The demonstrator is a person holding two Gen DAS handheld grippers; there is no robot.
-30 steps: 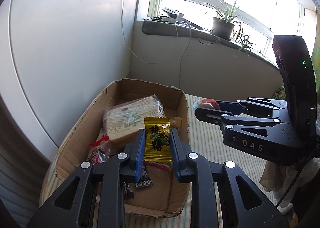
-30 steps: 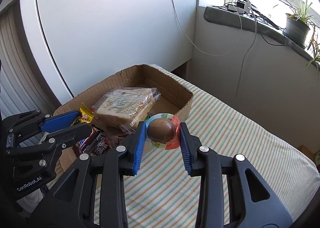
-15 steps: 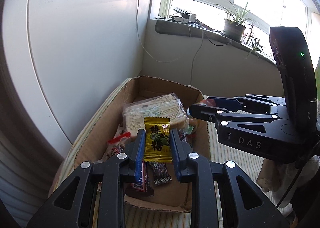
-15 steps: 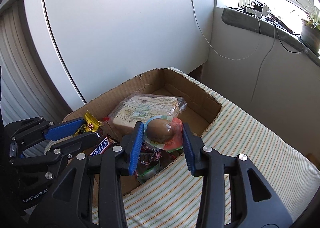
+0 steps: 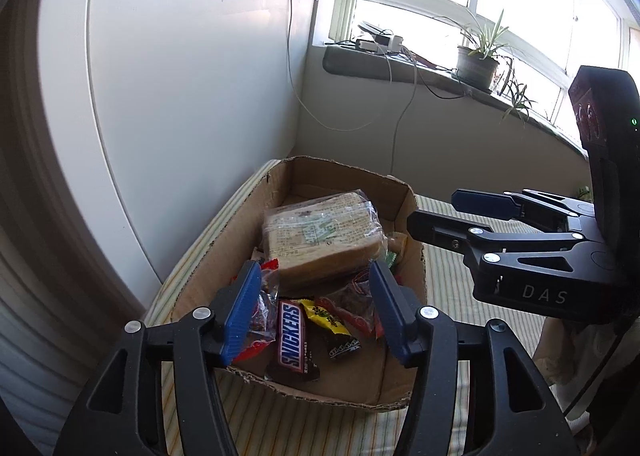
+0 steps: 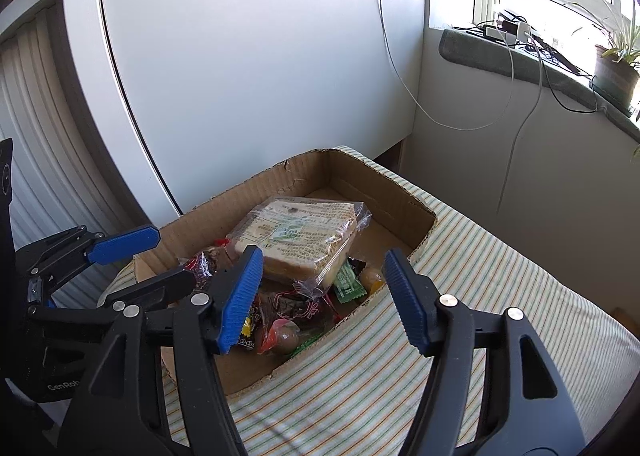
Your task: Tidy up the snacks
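A cardboard box [image 5: 348,173] [image 6: 384,192] sits on a striped cloth and holds a wrapped bread slab [image 5: 320,240] [image 6: 298,236] and several small snacks. My left gripper [image 5: 316,312] hovers over the box's near end, its jaws opening with nothing gripped. Below it, a yellow candy [image 5: 325,318] lies loose beside a Snickers bar [image 5: 294,340]. My right gripper [image 6: 322,296] hangs over the box's right wall, jaws also opening and empty. A round brown snack in a red and green wrapper [image 6: 282,338] lies in the box beneath it. Each gripper shows in the other's view [image 5: 444,212] [image 6: 156,262].
A green candy [image 6: 348,284] and a pale round sweet [image 6: 370,276] lie by the box's right wall. A white panel [image 5: 180,76] rises close behind the box. The striped cloth [image 6: 480,296] stretches right. A sill with a potted plant [image 5: 476,64] and cables runs at the back.
Both grippers moved over the box and their jaws spread. The yellow candy left the left gripper and the round wrapped snack left the right; both now lie in the box.
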